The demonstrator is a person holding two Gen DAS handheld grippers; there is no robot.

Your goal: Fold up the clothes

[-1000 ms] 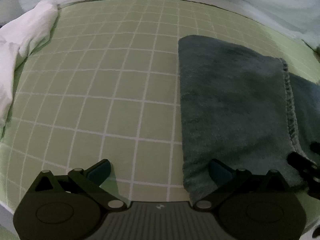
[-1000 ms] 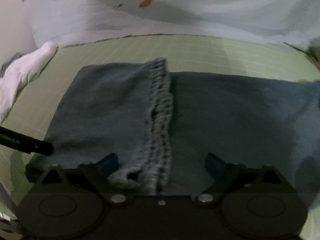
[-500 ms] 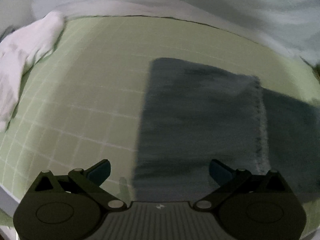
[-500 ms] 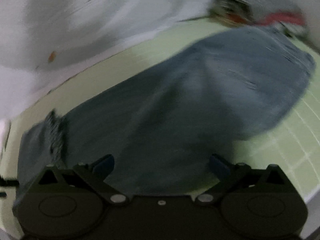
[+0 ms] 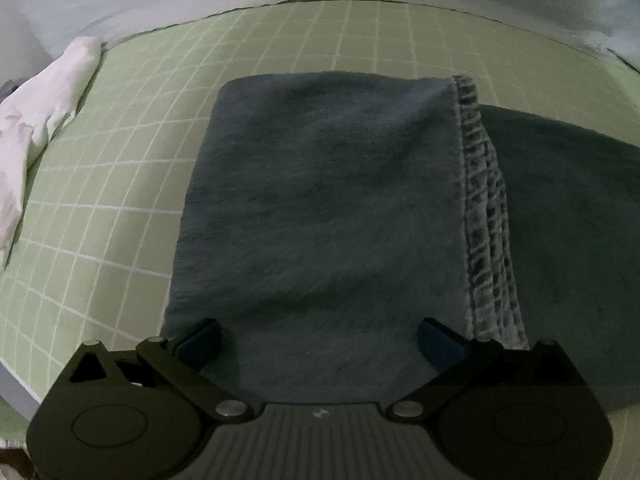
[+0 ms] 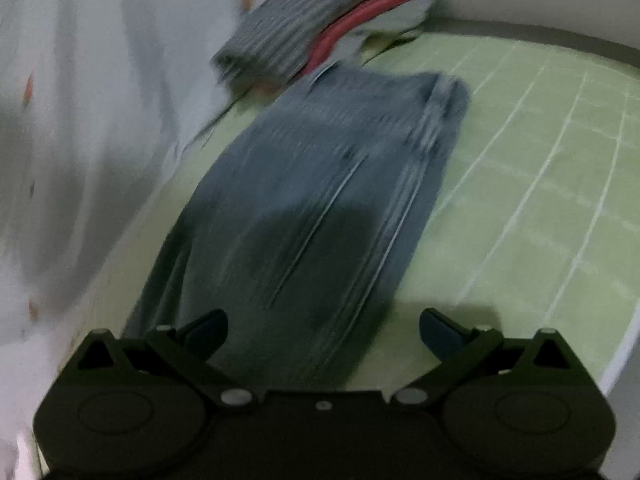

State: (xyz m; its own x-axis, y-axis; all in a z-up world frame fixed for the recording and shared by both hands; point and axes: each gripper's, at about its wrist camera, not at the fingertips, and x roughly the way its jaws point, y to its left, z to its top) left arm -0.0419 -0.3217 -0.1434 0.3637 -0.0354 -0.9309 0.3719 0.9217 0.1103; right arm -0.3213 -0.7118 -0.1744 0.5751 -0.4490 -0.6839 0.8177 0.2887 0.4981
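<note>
A dark blue-grey garment lies flat on the green grid mat. Its left part is folded over, and the ribbed hem runs down the fold's right edge. My left gripper is open and empty, just above the garment's near edge. In the right wrist view, which is motion-blurred, the garment's other end stretches away along the mat. My right gripper is open and empty over the garment's near part.
A white cloth lies bunched at the mat's left edge. A pile of folded clothes, striped grey with a red layer, sits beyond the garment's far end. Pale bedding borders the mat at the back.
The left gripper has moved right, from the garment's left edge to over its folded part. The right gripper has swung right, from the ribbed hem to the garment's other end.
</note>
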